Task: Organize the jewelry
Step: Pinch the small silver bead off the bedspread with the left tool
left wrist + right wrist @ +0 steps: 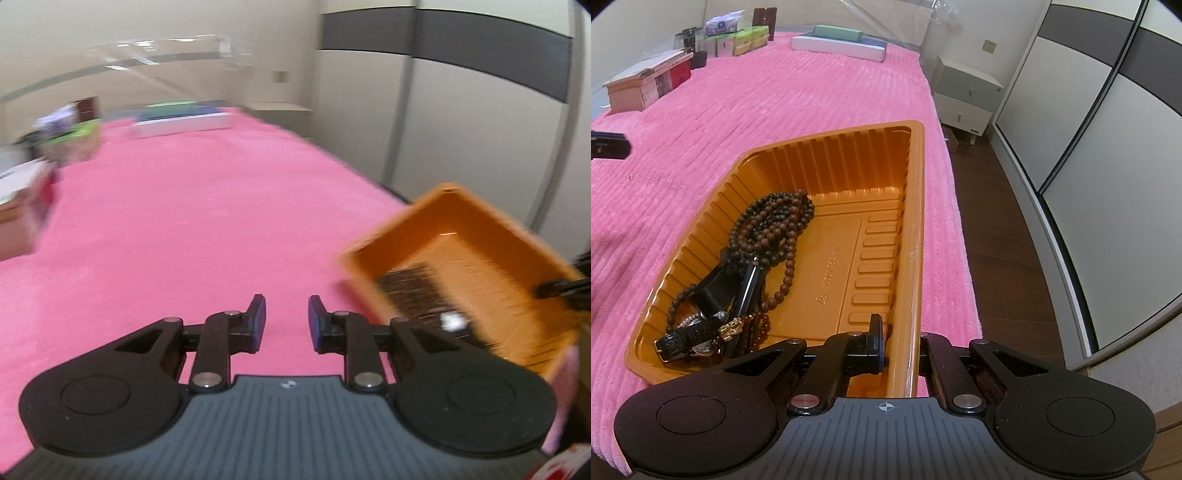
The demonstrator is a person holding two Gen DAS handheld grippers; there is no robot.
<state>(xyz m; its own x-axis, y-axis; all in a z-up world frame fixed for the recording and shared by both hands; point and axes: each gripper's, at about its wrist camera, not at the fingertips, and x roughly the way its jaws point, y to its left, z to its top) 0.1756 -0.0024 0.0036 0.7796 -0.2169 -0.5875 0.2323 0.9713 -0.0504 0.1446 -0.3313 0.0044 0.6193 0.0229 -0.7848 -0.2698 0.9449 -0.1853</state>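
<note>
Right gripper (pixel 899 341) is clamping the long side wall of the ribbed orange plastic tray (pixel 849 162), one of its fingers (pixel 875 338) inside the wall, the other outside and mostly hidden behind the rim. Tray is sitting at the right edge of the pink ribbed plush blanket (pixel 757 110), floor just beyond, lower right of frame.

Risk, as judged: the grip is on one thin wall only, so the tray could be flexing or tipping toward the loaded side. The contents are all piling in the lower-left corner of the tray, and a tilt would be sending them sliding or spilling. Being this near the edge, a slip could be dropping it to the floor.

Brown wooden bead strand (pixel 772 229) is lying left of the fingers, apart from them; black strap watch (pixel 687 338) and small gold charm (pixel 730 329) are lying below it, near the inner finger.

Left gripper (pixel 287 319) is hovering over bare blanket, fingers apart, holding nothing; tray blurred at right of its frame.
</note>
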